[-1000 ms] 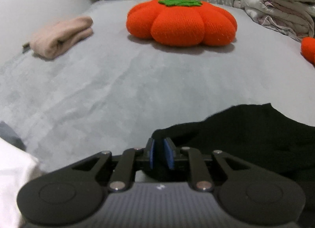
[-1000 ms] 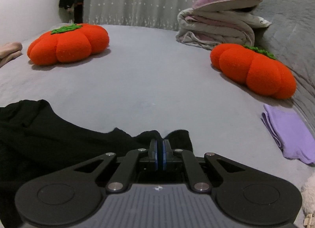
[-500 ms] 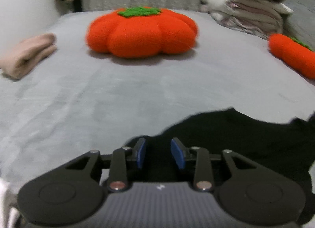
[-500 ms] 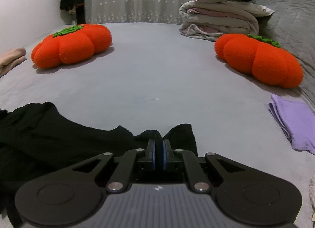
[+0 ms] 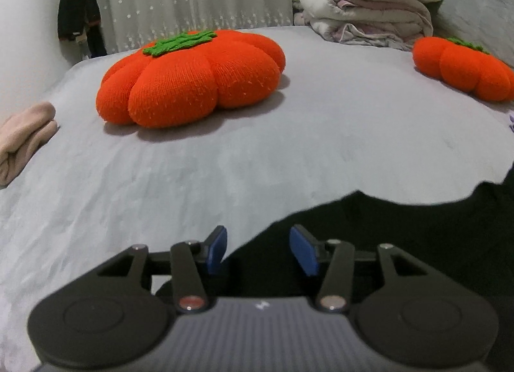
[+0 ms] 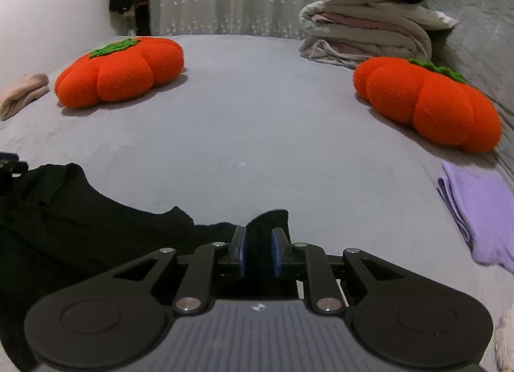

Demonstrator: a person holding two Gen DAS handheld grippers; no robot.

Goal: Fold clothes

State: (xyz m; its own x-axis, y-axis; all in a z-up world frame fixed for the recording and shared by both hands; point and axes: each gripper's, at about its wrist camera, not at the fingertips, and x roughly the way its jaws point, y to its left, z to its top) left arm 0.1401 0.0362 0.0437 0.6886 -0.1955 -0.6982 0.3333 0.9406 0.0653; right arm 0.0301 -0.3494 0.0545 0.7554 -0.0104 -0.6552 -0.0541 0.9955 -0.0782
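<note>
- Black garment (image 6: 80,227): laid on the grey bed (image 6: 257,134), at the near edge, well in front of the left pumpkin cushion (image 5: 189,79). It lies spread rather than compact, with an uneven far outline, which fits a fold in progress; how many folds it holds cannot be told.
- Left gripper (image 5: 257,249): blue-padded fingers (image 5: 217,249) are spread wide over the garment's left edge; nothing is pinched between them, which suits either a release or an approach.
- Right gripper (image 6: 257,253): fingers are parted narrowly, with a peak of black fabric standing in the gap; the pads are not seen pressing it, so a firm pinch is not shown.
- Pink folded cloth (image 5: 25,137): set to the left of the left pumpkin cushion, apparently parked as a finished item.
- Lilac folded cloth (image 6: 475,211): laid far right of the cushion, in front of a second pumpkin cushion (image 6: 427,102).
- Stacked bedding (image 6: 369,31): kept behind, clear of the working area.
</note>
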